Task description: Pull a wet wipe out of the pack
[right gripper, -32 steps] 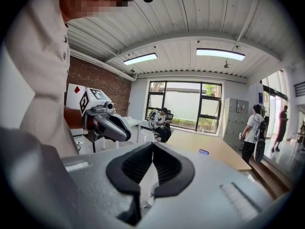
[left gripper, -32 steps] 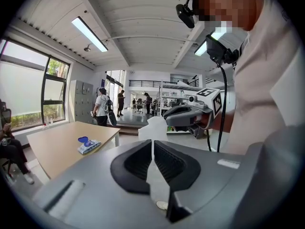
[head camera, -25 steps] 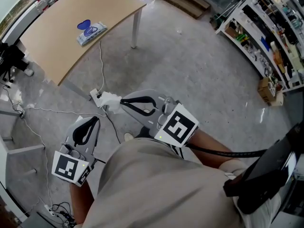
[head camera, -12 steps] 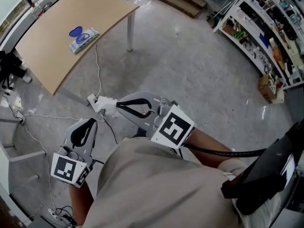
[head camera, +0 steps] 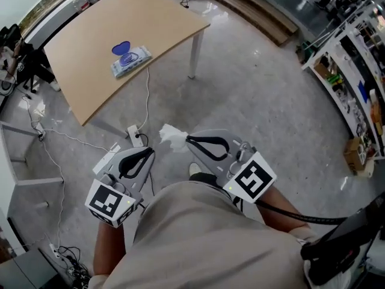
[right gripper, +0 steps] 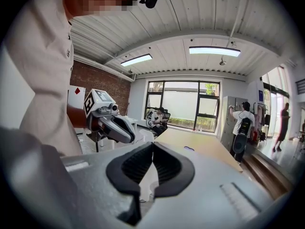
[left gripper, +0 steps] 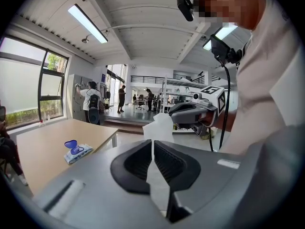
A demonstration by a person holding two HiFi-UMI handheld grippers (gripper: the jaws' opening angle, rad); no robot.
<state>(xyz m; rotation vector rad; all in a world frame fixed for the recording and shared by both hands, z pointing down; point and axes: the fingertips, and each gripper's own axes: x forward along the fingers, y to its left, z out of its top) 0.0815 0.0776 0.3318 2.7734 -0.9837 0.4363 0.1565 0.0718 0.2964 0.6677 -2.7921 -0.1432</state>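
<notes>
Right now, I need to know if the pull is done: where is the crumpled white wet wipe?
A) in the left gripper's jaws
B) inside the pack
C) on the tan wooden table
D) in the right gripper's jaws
D: the crumpled white wet wipe sticks out from the shut tips of the right gripper, far from the blue-lidded wipe pack on the tan wooden table.
</notes>
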